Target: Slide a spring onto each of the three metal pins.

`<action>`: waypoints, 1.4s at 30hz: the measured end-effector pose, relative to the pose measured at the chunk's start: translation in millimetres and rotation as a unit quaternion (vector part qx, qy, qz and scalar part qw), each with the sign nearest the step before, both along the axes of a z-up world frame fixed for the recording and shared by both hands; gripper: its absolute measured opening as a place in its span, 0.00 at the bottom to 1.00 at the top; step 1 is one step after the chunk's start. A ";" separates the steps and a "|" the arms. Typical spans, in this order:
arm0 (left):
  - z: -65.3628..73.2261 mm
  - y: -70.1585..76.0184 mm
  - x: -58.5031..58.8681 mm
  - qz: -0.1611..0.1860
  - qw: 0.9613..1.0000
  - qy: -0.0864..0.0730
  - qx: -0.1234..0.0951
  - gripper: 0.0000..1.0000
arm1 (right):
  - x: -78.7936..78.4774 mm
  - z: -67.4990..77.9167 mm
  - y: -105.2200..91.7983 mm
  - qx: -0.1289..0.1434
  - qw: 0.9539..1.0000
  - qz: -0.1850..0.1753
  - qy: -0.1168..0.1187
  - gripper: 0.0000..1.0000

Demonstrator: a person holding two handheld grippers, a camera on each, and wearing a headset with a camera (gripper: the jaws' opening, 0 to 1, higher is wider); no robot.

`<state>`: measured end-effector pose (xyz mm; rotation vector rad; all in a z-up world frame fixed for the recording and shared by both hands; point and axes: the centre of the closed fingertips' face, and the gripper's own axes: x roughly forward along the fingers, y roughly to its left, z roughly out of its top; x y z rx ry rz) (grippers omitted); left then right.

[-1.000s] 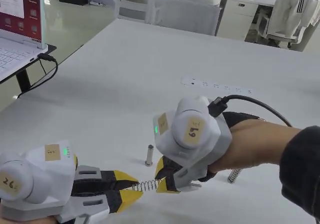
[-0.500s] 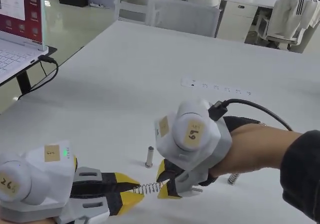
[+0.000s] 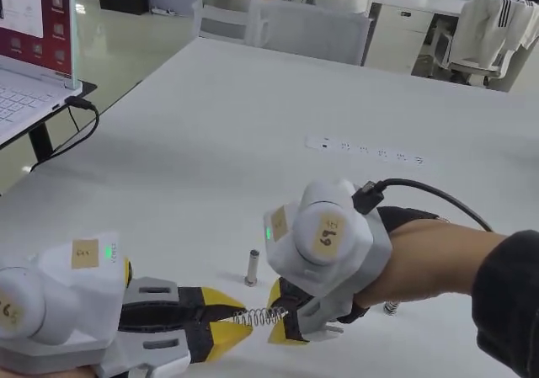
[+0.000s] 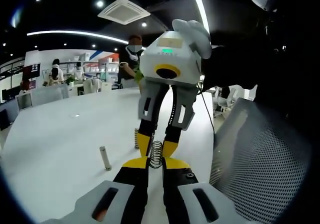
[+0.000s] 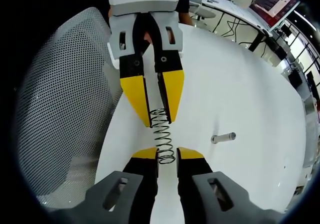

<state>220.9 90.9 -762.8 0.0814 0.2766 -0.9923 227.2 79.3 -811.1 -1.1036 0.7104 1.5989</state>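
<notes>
A short steel spring [image 3: 259, 316] hangs level just above the white table [image 3: 253, 125], held at both ends. My left gripper [image 3: 229, 326], with yellow-tipped jaws, is shut on its left end. My right gripper [image 3: 282, 321] faces it and is shut on the other end. In the right gripper view the spring [image 5: 163, 135] runs from my right gripper [image 5: 167, 155] up to the left gripper [image 5: 156, 115]. In the left gripper view the spring [image 4: 156, 154] sits at my left gripper [image 4: 155, 162]. A bare metal pin [image 3: 253, 267] stands upright just behind the spring.
A second spring [image 3: 390, 308] stands by the right hand, partly hidden. The gripper's black cable [image 3: 429, 194] trails right. A power strip [image 3: 370, 151] lies mid-table. A laptop [image 3: 29, 50] and its cord [image 3: 84, 117] sit off the left edge, with chairs [image 3: 307, 24] behind.
Both grippers keep their hold on the spring and have drifted slightly toward me and to the right. The standing pin has not moved.
</notes>
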 end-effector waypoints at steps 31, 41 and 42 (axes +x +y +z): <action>-14.2 1.1 -0.7 0.001 1.000 0.007 0.025 0.03 | -10.3 25.0 7.0 0.016 1.000 0.009 0.014 0.09; -17.3 -2.1 -2.1 -0.005 0.999 0.007 0.031 0.03 | -19.2 34.3 14.4 0.023 0.999 0.017 0.020 0.09; -17.4 -2.4 -1.9 -0.006 0.999 0.007 0.031 0.03 | -19.6 34.8 15.0 0.024 0.999 0.017 0.020 0.09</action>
